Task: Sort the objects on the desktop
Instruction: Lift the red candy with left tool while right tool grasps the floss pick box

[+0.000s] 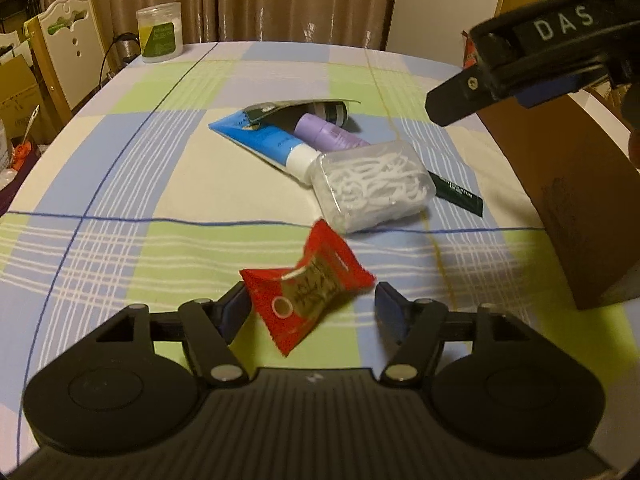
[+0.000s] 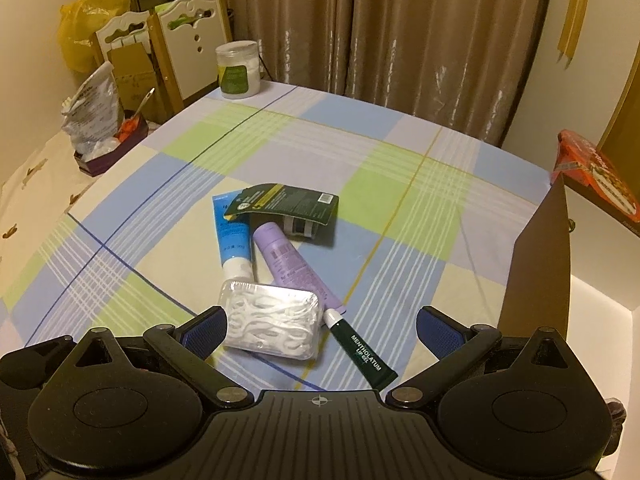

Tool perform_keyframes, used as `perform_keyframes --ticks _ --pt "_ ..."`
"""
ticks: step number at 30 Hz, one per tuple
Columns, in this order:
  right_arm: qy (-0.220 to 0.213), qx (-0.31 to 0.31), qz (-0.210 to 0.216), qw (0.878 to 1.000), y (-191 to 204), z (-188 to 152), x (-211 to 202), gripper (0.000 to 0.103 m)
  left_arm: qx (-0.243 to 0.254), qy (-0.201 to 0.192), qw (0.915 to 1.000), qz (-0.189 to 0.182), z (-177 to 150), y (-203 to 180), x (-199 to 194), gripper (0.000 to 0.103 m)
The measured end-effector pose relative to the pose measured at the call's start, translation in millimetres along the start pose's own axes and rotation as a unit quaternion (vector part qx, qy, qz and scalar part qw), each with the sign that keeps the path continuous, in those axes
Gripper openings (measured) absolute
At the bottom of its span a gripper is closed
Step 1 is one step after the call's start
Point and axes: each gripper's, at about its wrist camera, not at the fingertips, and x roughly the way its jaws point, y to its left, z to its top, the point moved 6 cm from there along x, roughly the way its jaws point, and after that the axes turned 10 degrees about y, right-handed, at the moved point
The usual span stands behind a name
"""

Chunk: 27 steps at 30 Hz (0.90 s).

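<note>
checked tablecloth [image 1: 160,184] | left gripper [image 1: 310,304] angled down, fingers astride red packet [image 1: 308,288]

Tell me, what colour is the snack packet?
Red packet, clearest in the left wrist view.

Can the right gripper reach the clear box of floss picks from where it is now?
Probably yes. The right gripper is open, and the box of floss picks lies just ahead beside its left finger, uncovered. The green lip gel tube lies close alongside and might get nudged.
</note>
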Motion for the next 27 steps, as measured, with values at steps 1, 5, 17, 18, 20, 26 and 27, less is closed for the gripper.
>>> perform_keyframes --ticks 1,5,17,18,20,26,27 --pt "0.0 -0.001 0.0 1.0 0.6 -0.4 0.6 0.103 -0.002 -0.001 1.0 -0.002 0.2 0.7 0.2 0.06" --pt "0.004 -0.004 -0.001 1.0 1.6 -2.1 3.6 0.103 -0.012 0.002 0.9999 -0.008 2.0 4.2 3.6 0.052" --pt "0.011 0.002 -0.002 1.0 -2.8 -4.9 10.6 0.103 0.0 0.005 0.9995 -0.032 8.5 22.7 5.9 0.018" --pt "0.012 0.002 -0.001 1.0 -2.2 -5.1 11.9 0.103 0.001 0.006 0.9995 -0.032 9.5 26.2 5.7 0.012" --pt "0.014 0.002 0.0 1.0 -1.1 -5.5 14.5 0.103 0.001 0.008 0.9994 -0.033 11.4 32.9 5.3 0.008" --pt "0.02 -0.001 0.006 1.0 4.0 -7.7 20.6 0.103 -0.004 0.007 0.9993 -0.036 10.6 40.8 0.7 0.008" --pt "0.021 -0.002 0.006 1.0 4.8 -8.1 21.5 0.103 -0.003 0.006 0.9993 -0.038 9.4 40.8 -0.4 0.007"
